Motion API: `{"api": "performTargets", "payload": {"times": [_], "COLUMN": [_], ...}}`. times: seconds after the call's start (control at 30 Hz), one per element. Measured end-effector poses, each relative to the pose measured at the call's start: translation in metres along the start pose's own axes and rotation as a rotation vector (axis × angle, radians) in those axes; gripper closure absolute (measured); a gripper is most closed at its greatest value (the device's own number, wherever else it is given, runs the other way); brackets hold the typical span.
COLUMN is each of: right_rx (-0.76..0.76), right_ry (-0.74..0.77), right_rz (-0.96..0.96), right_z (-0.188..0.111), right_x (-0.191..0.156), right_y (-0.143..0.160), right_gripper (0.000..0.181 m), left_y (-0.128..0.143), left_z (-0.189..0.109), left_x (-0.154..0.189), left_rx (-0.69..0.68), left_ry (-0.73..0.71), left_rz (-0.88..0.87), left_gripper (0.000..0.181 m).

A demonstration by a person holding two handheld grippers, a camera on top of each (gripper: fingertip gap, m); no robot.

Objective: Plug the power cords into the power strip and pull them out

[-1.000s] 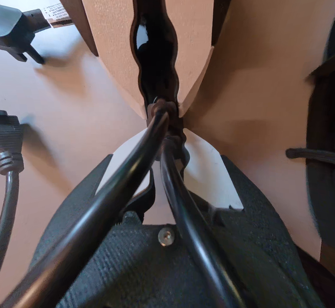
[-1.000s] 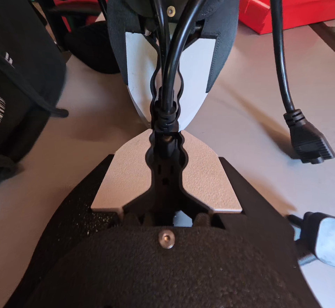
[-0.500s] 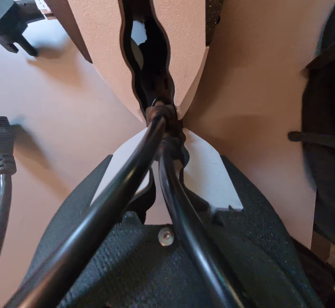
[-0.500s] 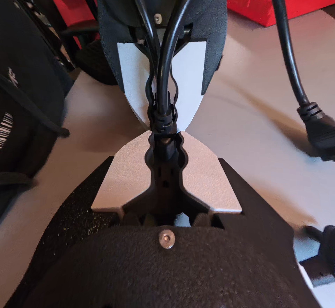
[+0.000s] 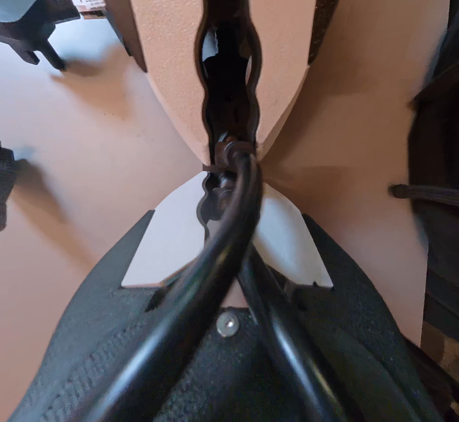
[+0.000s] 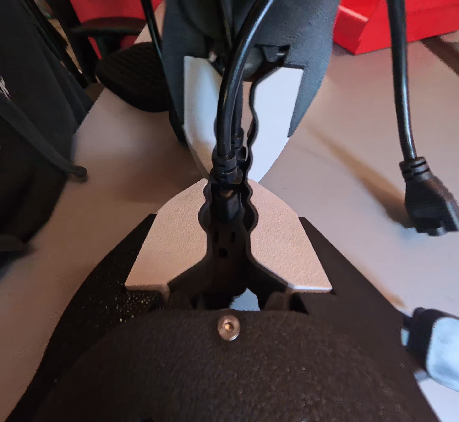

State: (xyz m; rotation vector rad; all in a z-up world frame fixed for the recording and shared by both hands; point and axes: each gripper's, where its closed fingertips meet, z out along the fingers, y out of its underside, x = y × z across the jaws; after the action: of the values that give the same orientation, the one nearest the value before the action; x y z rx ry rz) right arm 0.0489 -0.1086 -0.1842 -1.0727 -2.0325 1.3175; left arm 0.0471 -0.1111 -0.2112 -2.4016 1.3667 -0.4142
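Nose to nose, the two grippers meet tip against tip over the pale, smooth desk (image 6: 347, 136), and little free room is left between them. The right gripper (image 6: 227, 213) points forward and slightly down, its pale textured fingers (image 6: 173, 243) clamped on the narrow black power strip (image 6: 223, 243), whose socket face shows in the gap between them. The left gripper (image 5: 232, 186) faces it from the opposite side, its white fingers (image 5: 171, 236) pinching the black moulded plug (image 5: 227, 159) of a black power cord (image 5: 206, 273) – that plug sits at the far end of the strip, seemingly seated in a socket, though how deep cannot be told. Two black cables run back from the pinch point over the left gripper's dark body, crossing each other.

To the right of the right gripper the desk lies open as far as a loose black plug with a ribbed collar (image 6: 427, 201), lying on the surface with its cord arching upward – beyond it red plastic bins (image 6: 397, 5) close off the far side. A grey-and-black adapter plug (image 6: 439, 343) rests near the lower right. On the left the desk edge falls away toward a black bag (image 6: 32, 116) with a hanging strap and a dark chair seat (image 6: 134, 79).
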Motion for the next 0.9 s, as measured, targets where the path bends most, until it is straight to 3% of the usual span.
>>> {"api": "performTargets", "payload": {"times": [0.1,0.27,0.4,0.57,0.7,0.9], "right_rx": [0.012,0.003,0.017,0.009,0.025,0.021], "right_ry": [-0.063,0.037,-0.079,0.032,-0.08,0.014], "right_rz": [0.132,-0.05,0.132,-0.055,0.137,-0.034], "right_z": [-0.0001,-0.0002,-0.0003,-0.0004,-0.0006,-0.0002], "right_x": [0.007,-0.0004,0.0063,-0.0007,0.0077,-0.0001], "right_y": [-0.0002,-0.0008,-0.0007,-0.0014,-0.0018,-0.0028], "right_gripper": [0.16,0.16,0.16,0.16,0.16,0.16], "left_y": [0.0,0.0005,-0.0002,0.0003,-0.0002,0.0], "left_z": [-0.0006,0.0,-0.0003,0.0003,-0.0002,0.0003], "left_x": [-0.0019,-0.001,-0.001,-0.001,-0.0022,-0.0008], "left_rx": [-0.026,0.021,-0.001,0.038,0.014,0.058], "left_ry": [-0.017,0.006,-0.032,-0.009,-0.044,-0.023], "left_rz": [-0.003,-0.025,-0.005,-0.034,-0.021,-0.041], "left_gripper": [0.156,0.149,0.156,0.149,0.156,0.149]}}
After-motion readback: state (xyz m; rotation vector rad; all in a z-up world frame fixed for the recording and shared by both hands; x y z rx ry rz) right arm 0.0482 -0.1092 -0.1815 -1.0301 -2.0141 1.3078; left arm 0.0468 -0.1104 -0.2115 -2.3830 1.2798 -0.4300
